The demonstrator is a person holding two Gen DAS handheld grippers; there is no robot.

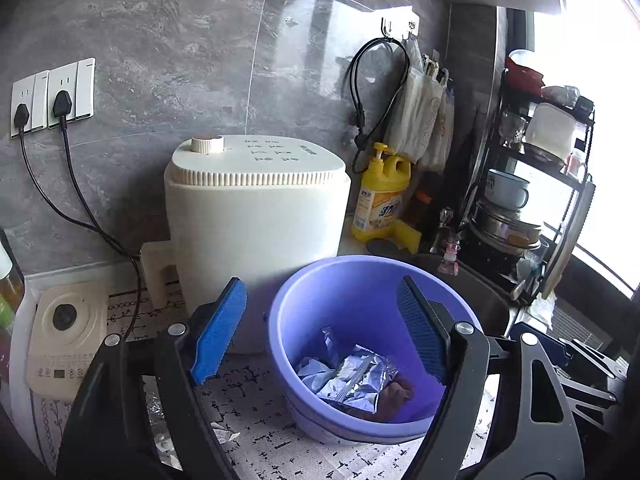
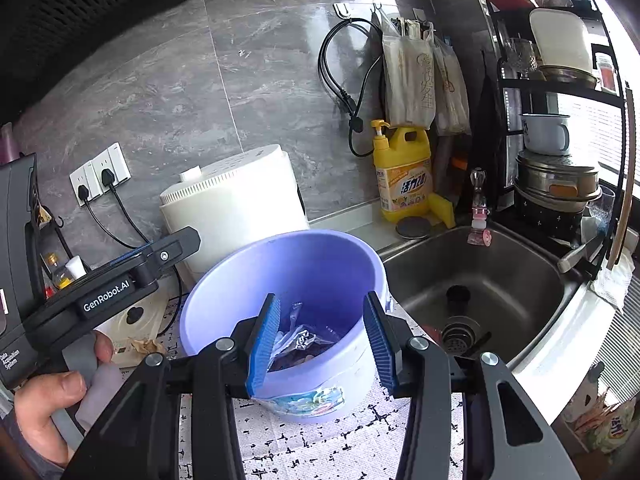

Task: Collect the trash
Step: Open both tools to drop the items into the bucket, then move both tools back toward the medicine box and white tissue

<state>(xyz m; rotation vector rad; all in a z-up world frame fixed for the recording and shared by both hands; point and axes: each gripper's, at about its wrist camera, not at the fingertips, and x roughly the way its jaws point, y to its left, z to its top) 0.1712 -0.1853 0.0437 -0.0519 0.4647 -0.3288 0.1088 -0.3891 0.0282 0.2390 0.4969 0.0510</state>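
Observation:
A purple plastic bucket (image 1: pixel 344 292) stands on the patterned counter mat; it also shows in the right wrist view (image 2: pixel 304 264). Inside lie silver foil wrappers (image 1: pixel 352 380) and a brown scrap (image 1: pixel 396 396); the wrappers also show in the right wrist view (image 2: pixel 300 338). My left gripper (image 1: pixel 320 328) is open and empty, hovering over the bucket's near left side. My right gripper (image 2: pixel 322 344) is open and empty above the bucket's near rim. The left gripper's body (image 2: pixel 108 292) shows at the left in the right wrist view. A crumpled brown scrap (image 2: pixel 146 346) lies on the mat left of the bucket.
A white appliance (image 1: pixel 256 216) stands behind the bucket. A yellow detergent bottle (image 2: pixel 404 176) stands at the wall. The steel sink (image 2: pixel 480 280) lies right of the bucket, with a dish rack (image 2: pixel 560 128) behind it. A small cooker panel (image 1: pixel 68 336) sits at left. Small paper scraps (image 1: pixel 224 434) lie on the mat.

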